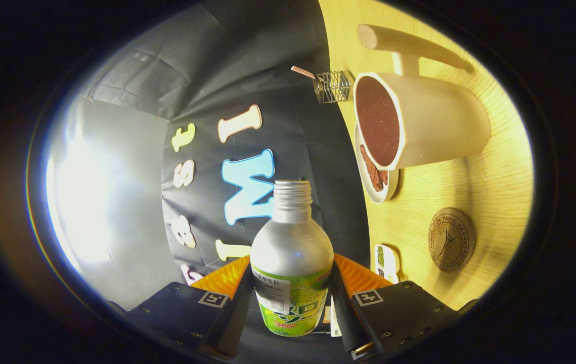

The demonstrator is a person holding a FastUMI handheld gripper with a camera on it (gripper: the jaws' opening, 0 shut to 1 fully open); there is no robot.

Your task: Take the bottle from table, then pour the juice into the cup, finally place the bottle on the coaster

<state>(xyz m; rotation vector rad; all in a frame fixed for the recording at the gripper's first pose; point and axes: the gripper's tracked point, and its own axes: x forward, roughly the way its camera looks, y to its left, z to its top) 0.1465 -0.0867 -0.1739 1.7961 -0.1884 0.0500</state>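
The view is rolled on its side, so the table (495, 192) stands as a vertical band at the right of the frame. At lower centre the gripper (292, 298) pinches one bottle (292, 263), a finger pressed on each flank of its label, cap off; its base is cut off below. Right of it, one cup (434, 126) with a wooden handle, one small plate (374, 177) half hidden behind the cup, one round coaster (451, 246). A wire holder (333, 87) above is hard to make out.

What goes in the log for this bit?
tool: shut on bottle | bottle: uncapped, tipped over | cup: dark inside | coaster: bare | step: pouring
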